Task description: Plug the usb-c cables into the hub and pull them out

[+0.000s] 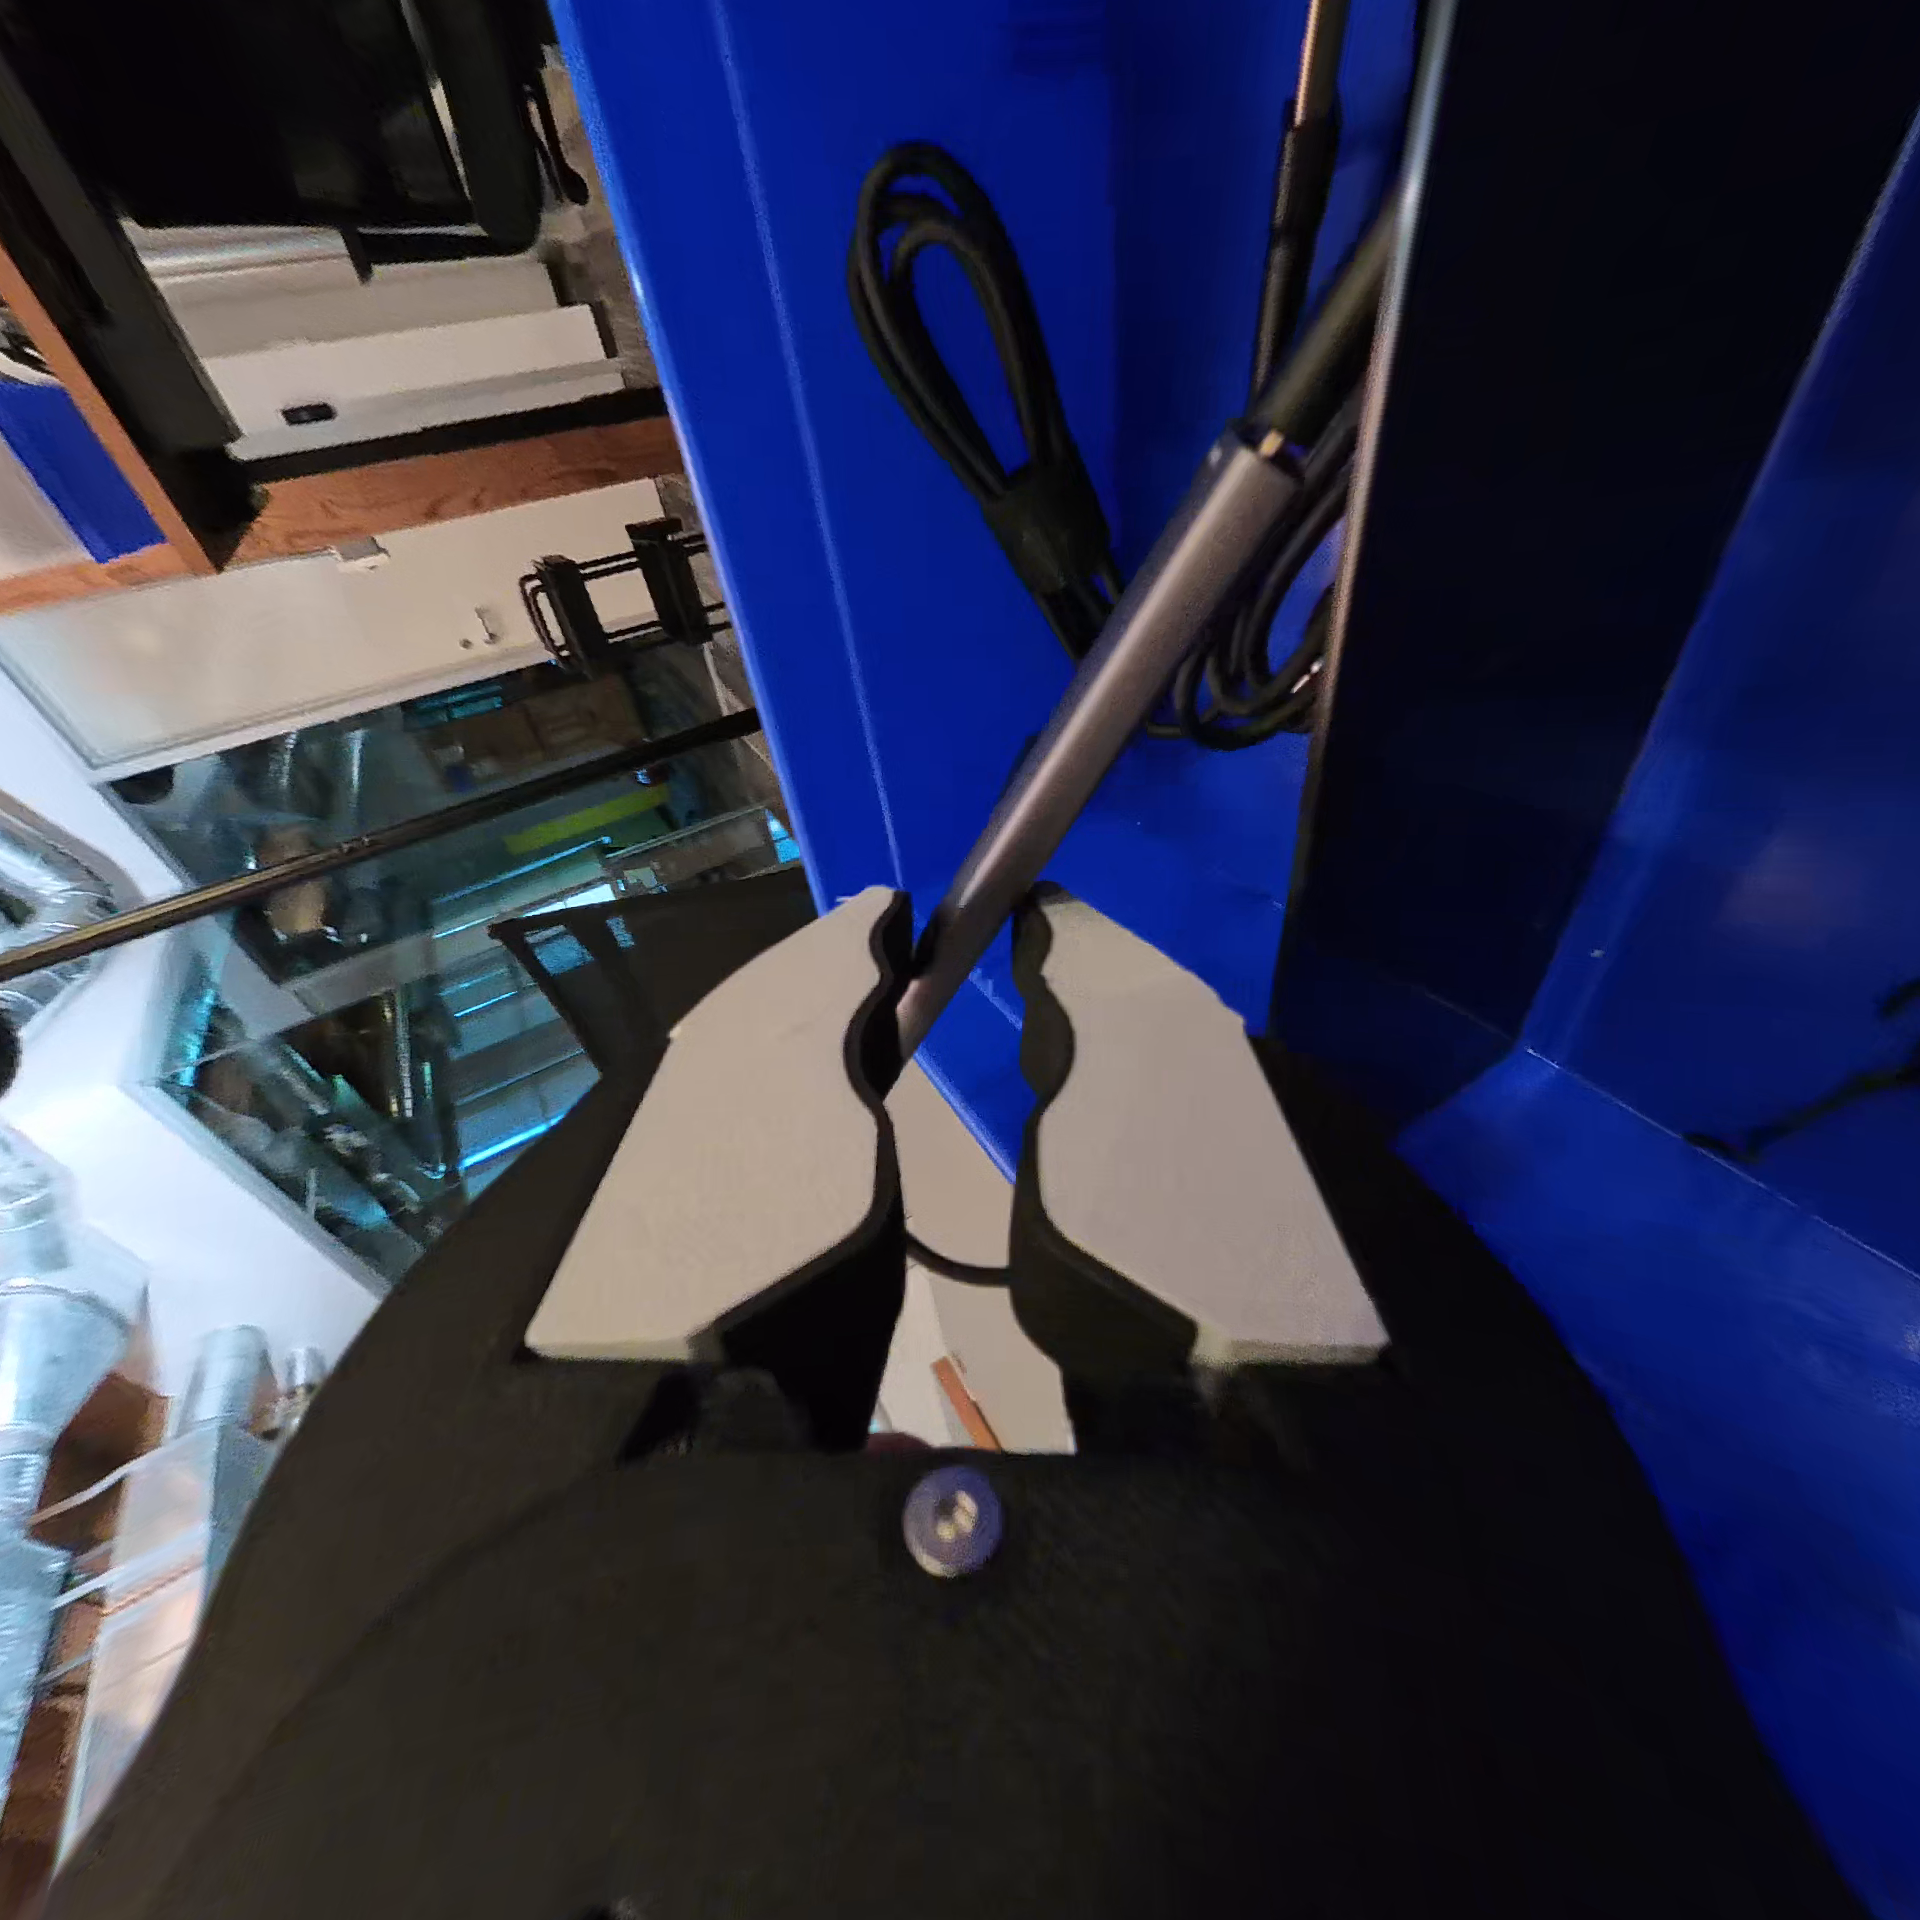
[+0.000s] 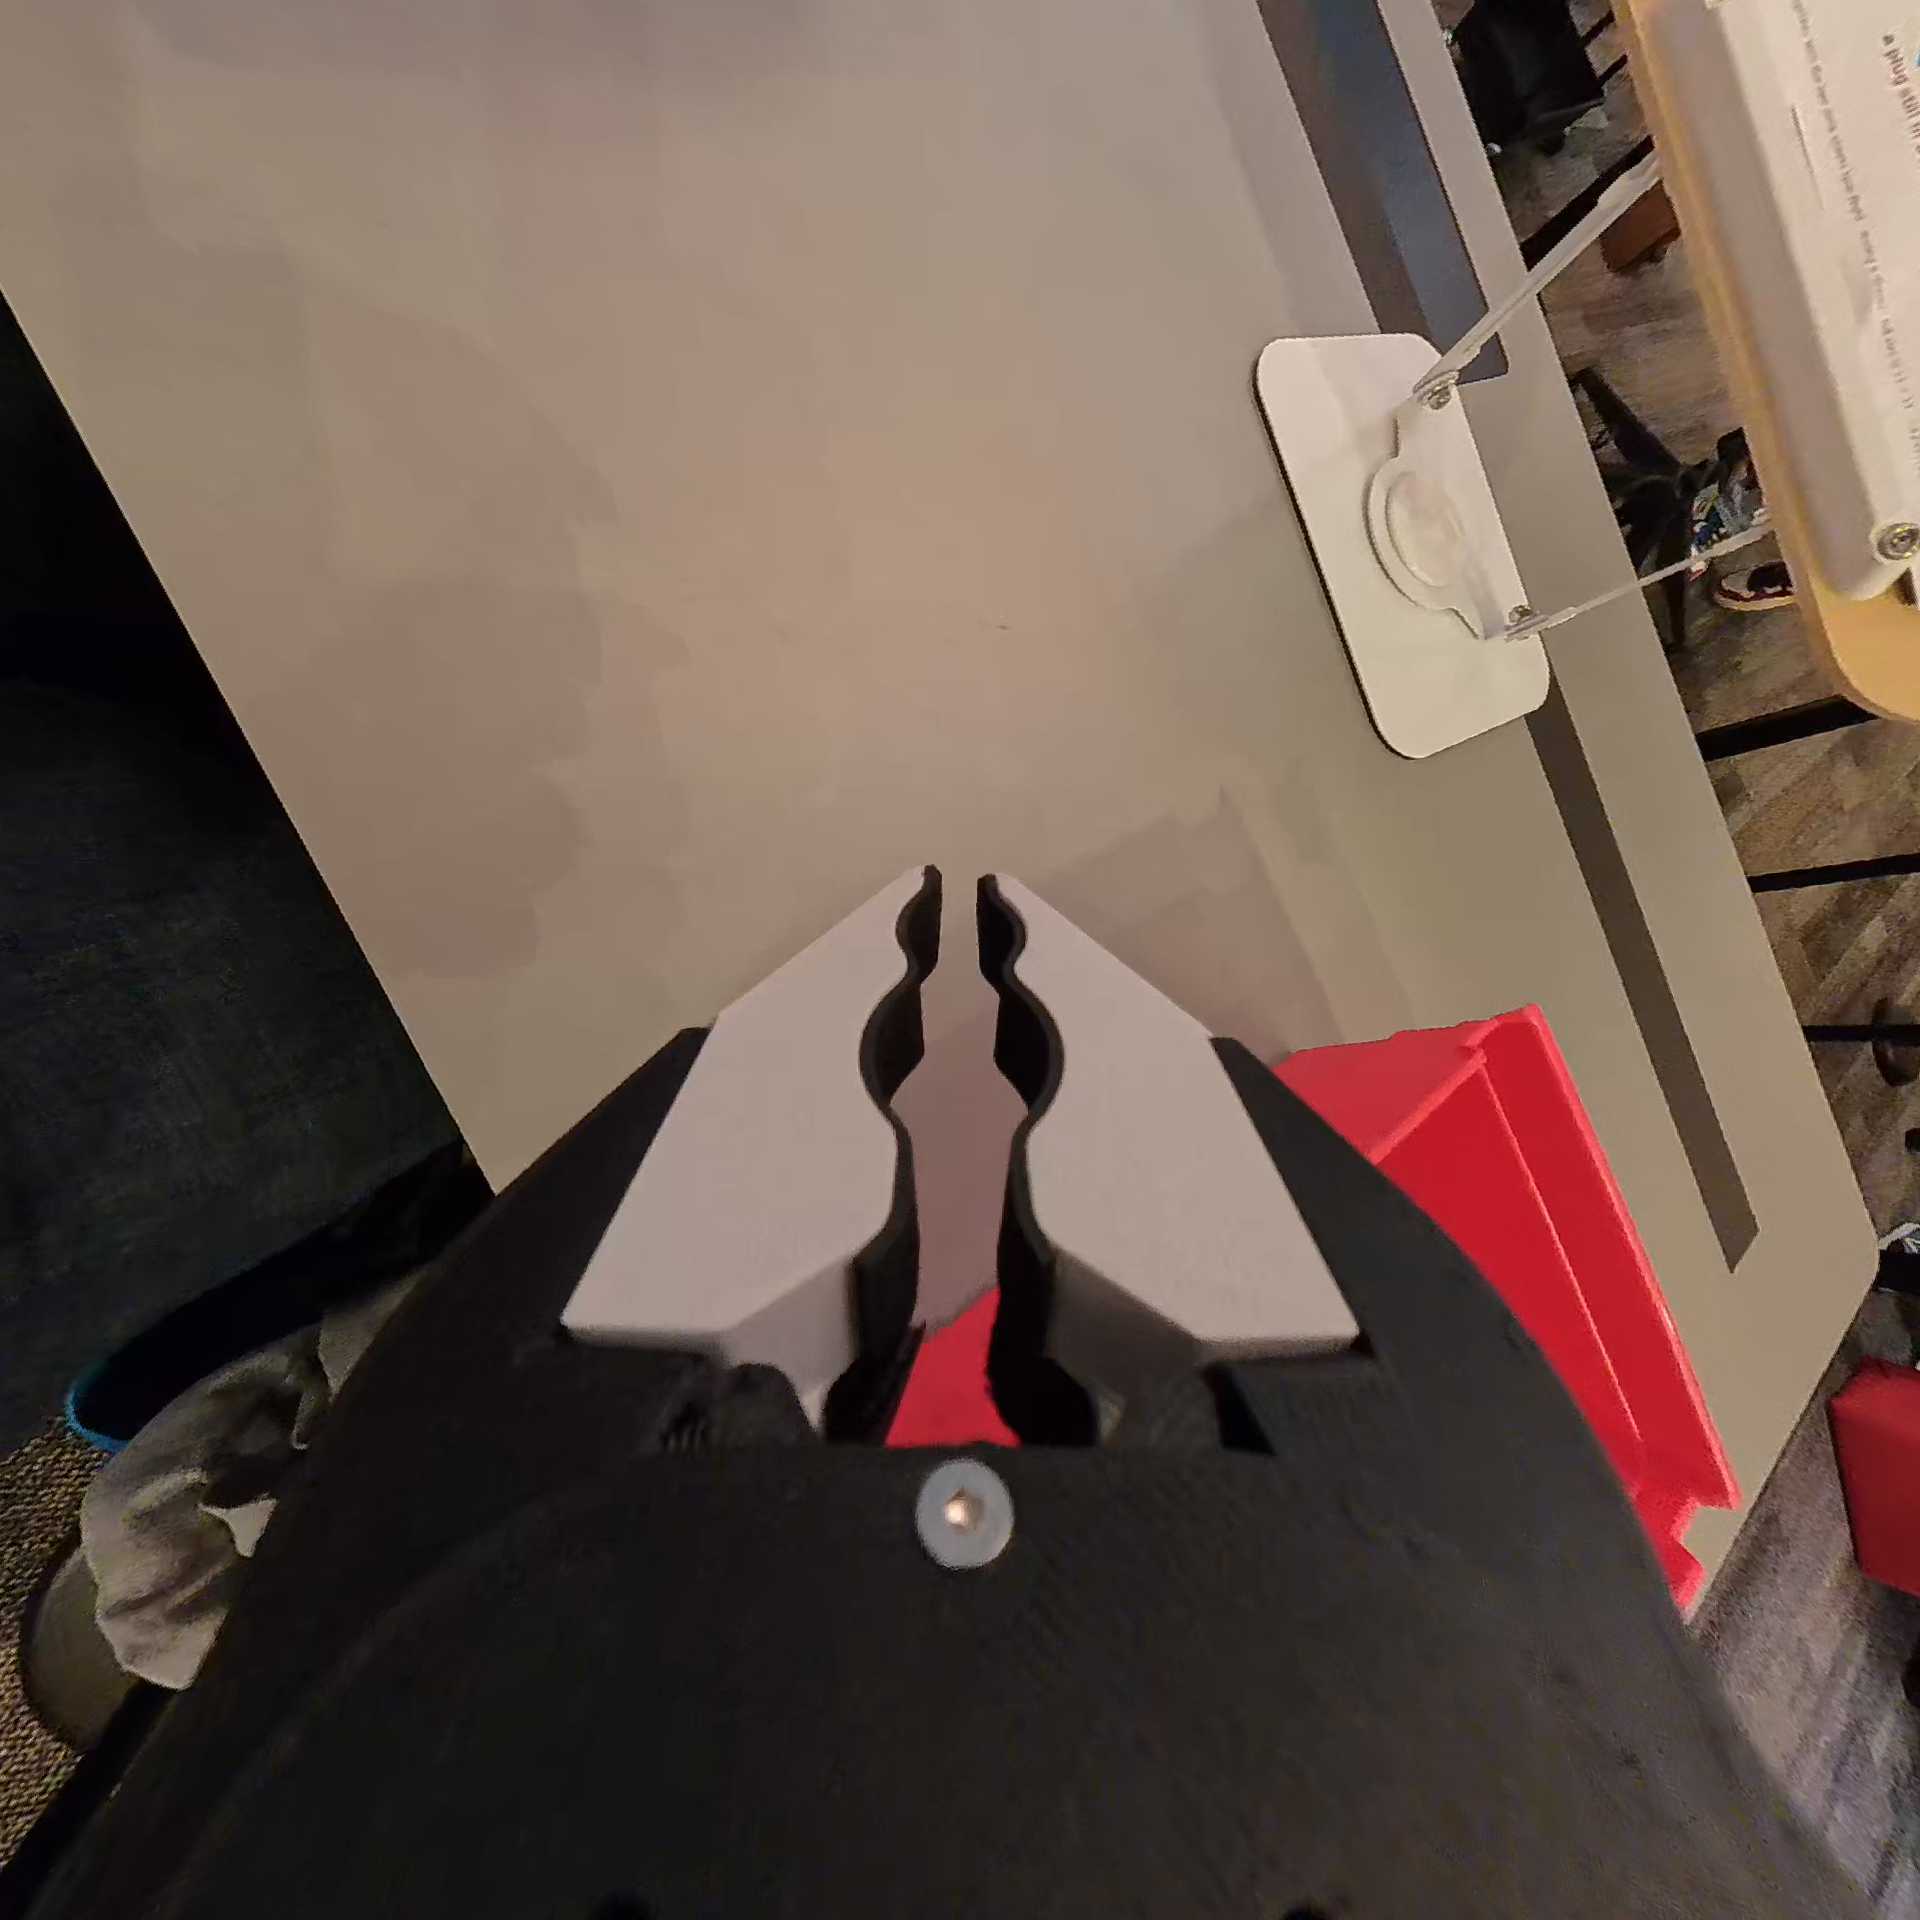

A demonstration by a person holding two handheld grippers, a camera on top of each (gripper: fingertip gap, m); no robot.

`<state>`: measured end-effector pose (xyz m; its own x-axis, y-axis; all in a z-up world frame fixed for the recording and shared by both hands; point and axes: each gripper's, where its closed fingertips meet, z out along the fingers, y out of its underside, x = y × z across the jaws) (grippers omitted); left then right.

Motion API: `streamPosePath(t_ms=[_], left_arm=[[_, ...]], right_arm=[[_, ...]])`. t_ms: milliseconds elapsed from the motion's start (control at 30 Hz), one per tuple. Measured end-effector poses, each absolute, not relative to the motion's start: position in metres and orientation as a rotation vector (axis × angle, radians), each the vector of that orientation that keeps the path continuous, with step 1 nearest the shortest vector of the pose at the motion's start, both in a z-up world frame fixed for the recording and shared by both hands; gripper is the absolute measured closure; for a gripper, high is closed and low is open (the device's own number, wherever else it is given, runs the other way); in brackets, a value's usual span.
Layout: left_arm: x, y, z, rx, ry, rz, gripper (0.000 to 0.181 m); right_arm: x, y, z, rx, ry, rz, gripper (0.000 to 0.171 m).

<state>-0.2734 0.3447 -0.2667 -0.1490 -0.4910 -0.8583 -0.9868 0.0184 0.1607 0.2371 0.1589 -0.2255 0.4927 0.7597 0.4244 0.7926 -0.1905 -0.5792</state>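
A: Biggest first?
B: Blue bin [image 1: 1195, 831], fills the left wrist view, tipped sideways in frame. Everything's placed relative to it.
A: Inside it?
B: Coiled black cable [image 1: 935, 343] against the bin's back wall, and a 2nd black cable bundle [image 1: 1247, 675] lower, nr the divider wall.
A: Hub?
B: Slim grey hub [image 1: 1132, 655], slanting up into the bin. Left gripper [image 1: 961, 914] clamped on its near end, fingers pinched against it. A black plug [image 1: 1299, 416] sits at the hub's far end; can't tell if it's seated.
A: Right side?
B: Right gripper [image 2: 958, 878] isn't nr the blue bin at all, it hangs over a beige table [image 2: 727, 468], tips nearly together w/ a thin gap, nothing between. Red bin [image 2: 1455, 1195] just beside it, white stand base [image 2: 1403, 540] further off.
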Motion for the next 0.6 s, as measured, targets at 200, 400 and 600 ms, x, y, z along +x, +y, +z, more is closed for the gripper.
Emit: streamPosePath(t_ms=[200, 400, 600], left_arm=[[-0.274, 0.349, -0.249, -1.447, 1.644, 1.126, 0.168], [-0.283, 0.349, -0.216, -1.428, 1.507, 1.137, 0.169], [-0.288, 0.347, -0.168, -1.403, 1.358, 1.152, 0.170]], right_arm=[[0.234, 0.158, -0.229, -1.955, -1.277, -0.035, 0.167], [0.232, 0.158, -0.227, -1.944, -1.282, -0.035, 0.168], [0.231, 0.157, -0.225, -1.938, -1.277, -0.021, 0.168]])
